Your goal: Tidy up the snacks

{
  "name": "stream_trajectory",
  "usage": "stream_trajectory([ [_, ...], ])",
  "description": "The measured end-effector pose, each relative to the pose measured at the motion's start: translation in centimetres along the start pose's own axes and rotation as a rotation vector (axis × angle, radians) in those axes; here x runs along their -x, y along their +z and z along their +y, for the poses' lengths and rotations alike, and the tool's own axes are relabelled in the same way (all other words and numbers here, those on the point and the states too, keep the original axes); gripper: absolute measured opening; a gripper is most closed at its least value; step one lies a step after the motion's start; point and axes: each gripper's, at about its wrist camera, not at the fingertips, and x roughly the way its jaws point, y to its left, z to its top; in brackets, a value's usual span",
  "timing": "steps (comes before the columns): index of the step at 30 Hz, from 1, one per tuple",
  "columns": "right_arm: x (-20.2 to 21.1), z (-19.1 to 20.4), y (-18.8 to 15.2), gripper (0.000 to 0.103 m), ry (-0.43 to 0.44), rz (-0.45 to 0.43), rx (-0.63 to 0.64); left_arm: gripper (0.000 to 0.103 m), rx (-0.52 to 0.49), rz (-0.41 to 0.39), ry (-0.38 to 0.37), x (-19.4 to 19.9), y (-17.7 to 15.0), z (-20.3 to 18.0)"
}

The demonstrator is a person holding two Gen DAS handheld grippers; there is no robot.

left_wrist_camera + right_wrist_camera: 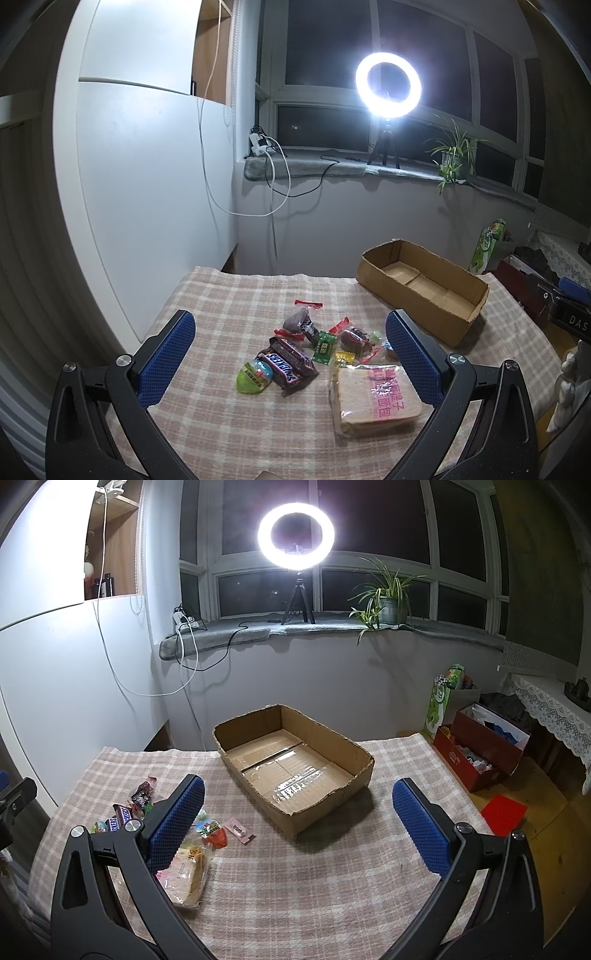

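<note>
A pile of snacks lies on the checked tablecloth: a Snickers bag, a green jelly cup, a wrapped bread slice, a green candy and several small wrapped sweets. My left gripper hovers open above the pile with nothing between its blue pads. An empty cardboard box sits at the table's far right. My right gripper stands open in front of the box, holding nothing. The bread and a pink sachet lie by its left finger, which hides part of the pile.
A ring light on a tripod and a potted plant stand on the windowsill. White cupboard panels stand left of the table. Red boxes and a green carton sit on the floor to the right.
</note>
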Motion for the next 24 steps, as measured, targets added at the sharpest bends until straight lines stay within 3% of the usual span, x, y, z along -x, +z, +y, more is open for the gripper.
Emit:
stream_trajectory([
  [12,-0.2,0.1,0.0,0.103,0.004,0.014,0.002,0.102,-0.002,0.003,-0.002,-0.1,0.0,-0.1],
  [24,-2.7,0.1,-0.9,0.103,0.057,0.093,-0.012,0.102,-0.008,0.043,-0.011,-1.2,-0.5,-0.2],
])
